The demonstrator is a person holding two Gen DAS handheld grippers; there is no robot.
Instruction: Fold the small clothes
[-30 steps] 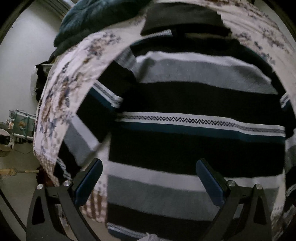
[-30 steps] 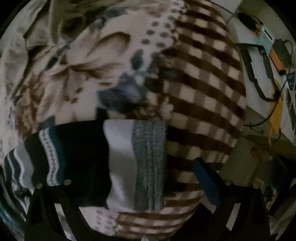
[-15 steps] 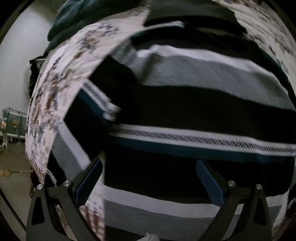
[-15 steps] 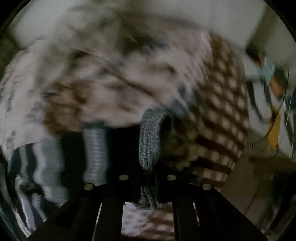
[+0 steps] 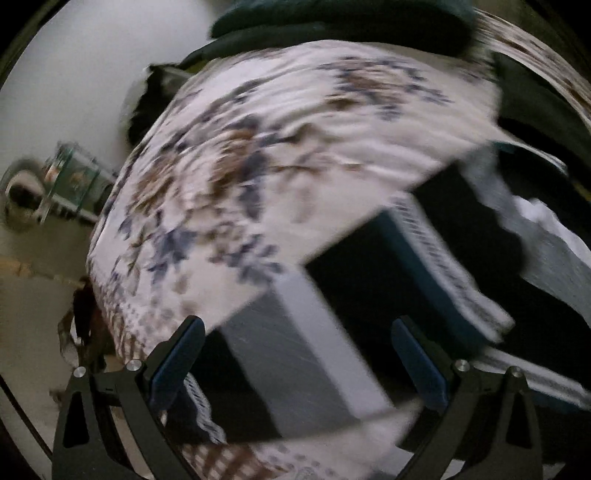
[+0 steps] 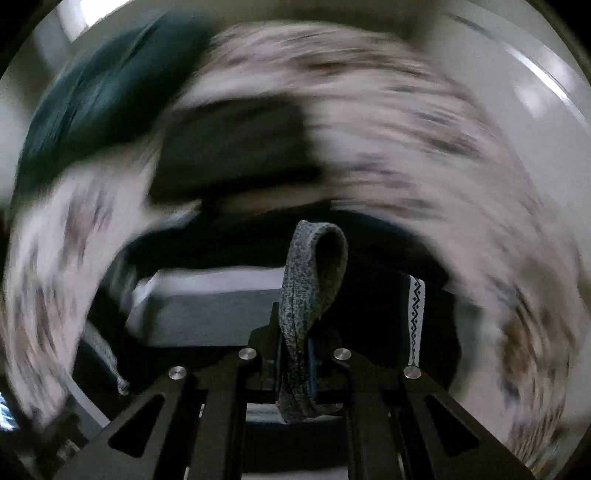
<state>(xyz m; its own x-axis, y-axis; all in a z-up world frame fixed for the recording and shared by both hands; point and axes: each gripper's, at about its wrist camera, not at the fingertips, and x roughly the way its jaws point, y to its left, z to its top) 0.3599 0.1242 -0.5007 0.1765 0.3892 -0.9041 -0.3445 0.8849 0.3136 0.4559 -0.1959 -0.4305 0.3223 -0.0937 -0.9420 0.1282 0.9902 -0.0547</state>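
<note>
- While both views were motion-blurred, the left gripper (image 5: 295,354) sat at the bottom of the left wrist frame with its blue-padded fingers (image 5: 177,354) spread wide apart, nothing between them.
- Far left of that frame: pale wall, a blurred greenish box (image 5: 74,181) and bare floor (image 5: 33,306).
- Centre and upper left: floral blanket (image 5: 258,166), white with brown and blue print, filled most of the view.
- Top centre: a dark teal cloth (image 5: 332,26) lay over the blanket's far edge.
- Lower centre to right: striped sweater (image 5: 369,280) lay on the blanket in black, grey, white and teal bands; one sleeve ran diagonally under the open fingers, grey band just ahead of them.
- Right edge: more of the sweater, rumpled, detail lost in blur.
- Right wrist view, left side: the teal cloth (image 6: 92,96) at upper left, blanket (image 6: 55,240) smeared below it.
- Centre: right gripper (image 6: 295,365) was closed tight on a grey knit cuff (image 6: 310,295) of the sweater; the cuff stood up from the jaws as a loop, sharp against the blur.
- Just right of the cuff: a white zigzag-patterned band (image 6: 416,321) of the sweater hung beside the gripper.
- Behind it: a grey-and-white sweater stripe (image 6: 207,302) at lower centre, a dark folded garment (image 6: 236,147) on the blanket above.
- Right side: only blurred blanket and pale wall.
</note>
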